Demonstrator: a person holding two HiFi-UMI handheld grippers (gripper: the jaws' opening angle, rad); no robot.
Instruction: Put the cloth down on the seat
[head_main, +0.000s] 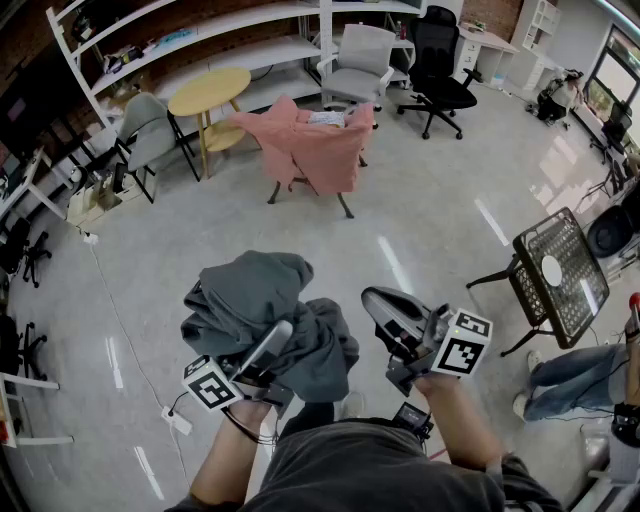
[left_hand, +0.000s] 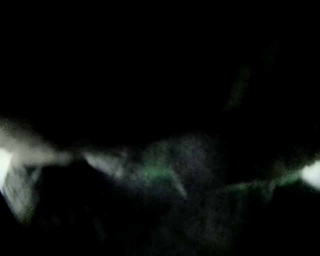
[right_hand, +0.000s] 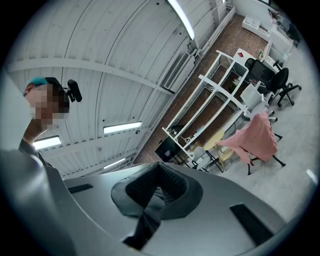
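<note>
A bundled grey cloth hangs in the air in front of me, held up by my left gripper. One silver finger lies across the folds. The left gripper view is almost black, with the grey cloth lying over the lens. My right gripper is to the right of the cloth, apart from it, jaws together and empty; it points up toward the ceiling with its tip shut. A chair across the floor is draped with a pink cloth, also seen as the pink cloth.
Behind the draped chair stand a round yellow table, a grey chair, a grey office chair and a black office chair. White shelving lines the wall. A black mesh-topped stand and a person's leg in jeans are at the right.
</note>
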